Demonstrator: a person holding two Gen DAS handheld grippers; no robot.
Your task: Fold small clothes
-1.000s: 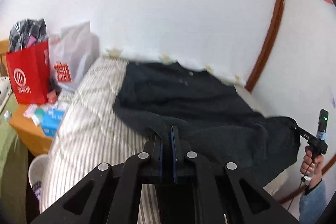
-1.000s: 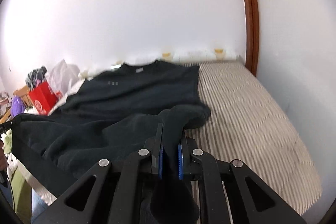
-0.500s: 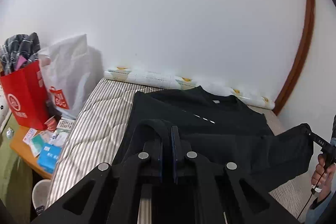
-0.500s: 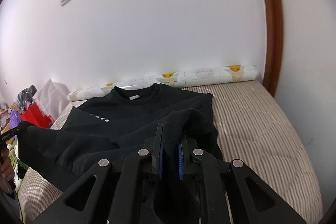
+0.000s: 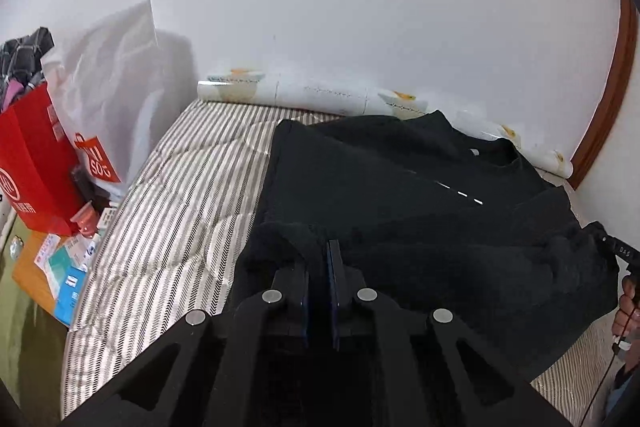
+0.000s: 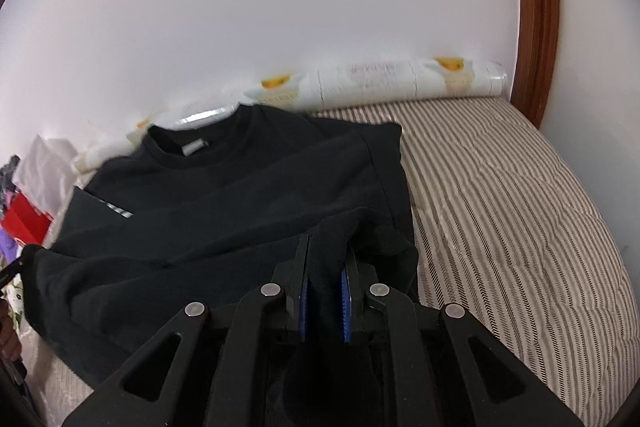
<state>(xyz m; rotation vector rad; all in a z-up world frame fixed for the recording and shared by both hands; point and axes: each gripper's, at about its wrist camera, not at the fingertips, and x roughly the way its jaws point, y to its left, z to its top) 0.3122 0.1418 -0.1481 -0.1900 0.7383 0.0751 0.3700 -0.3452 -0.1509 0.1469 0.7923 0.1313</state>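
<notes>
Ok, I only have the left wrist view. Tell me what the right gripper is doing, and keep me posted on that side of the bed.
Observer: The right gripper is shut on a thick fold of the black sweatshirt, near its right edge.
Operator: Confirm there's bed free beyond that edge.
Observer: Yes, bare striped mattress runs from the sweatshirt's edge out to the bed's side.
Operator: Now report the neckline.
Observer: The collar lies at the far end by the rolled patterned mat, with a pale label showing inside it.
</notes>
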